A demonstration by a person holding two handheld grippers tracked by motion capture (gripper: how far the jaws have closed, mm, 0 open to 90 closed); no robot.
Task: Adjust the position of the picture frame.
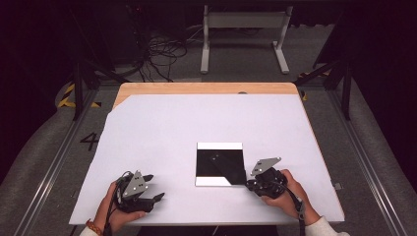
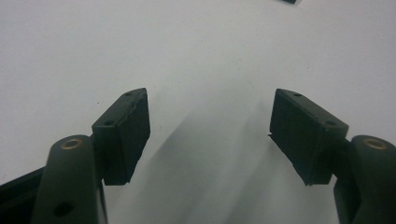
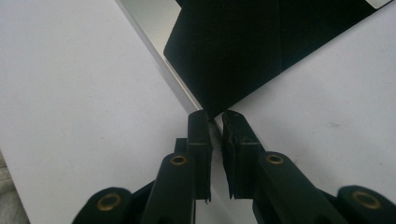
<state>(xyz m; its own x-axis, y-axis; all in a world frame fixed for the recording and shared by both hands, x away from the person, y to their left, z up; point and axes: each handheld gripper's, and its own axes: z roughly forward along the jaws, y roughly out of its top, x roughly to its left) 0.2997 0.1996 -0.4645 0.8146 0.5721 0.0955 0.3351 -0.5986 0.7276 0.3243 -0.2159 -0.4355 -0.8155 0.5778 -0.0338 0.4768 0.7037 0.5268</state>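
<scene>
Nearly closed, the right gripper (image 3: 215, 116) pinches the bottom right corner of a black sheet (image 1: 219, 166) at frame centre, apparently paper partly folded over white. Wide-jawed, the left gripper (image 1: 153, 188) waits lower left; folding looks barely begun.

Your high view looks forward and down from above your side of the table (image 1: 147, 147), taking in the whole white top. Your left claw (image 2: 210, 135) camera skims low over bare white surface. Your right claw (image 3: 217, 140) camera sits close on the black sheet (image 3: 243, 51) corner, shared with the high view.
</scene>
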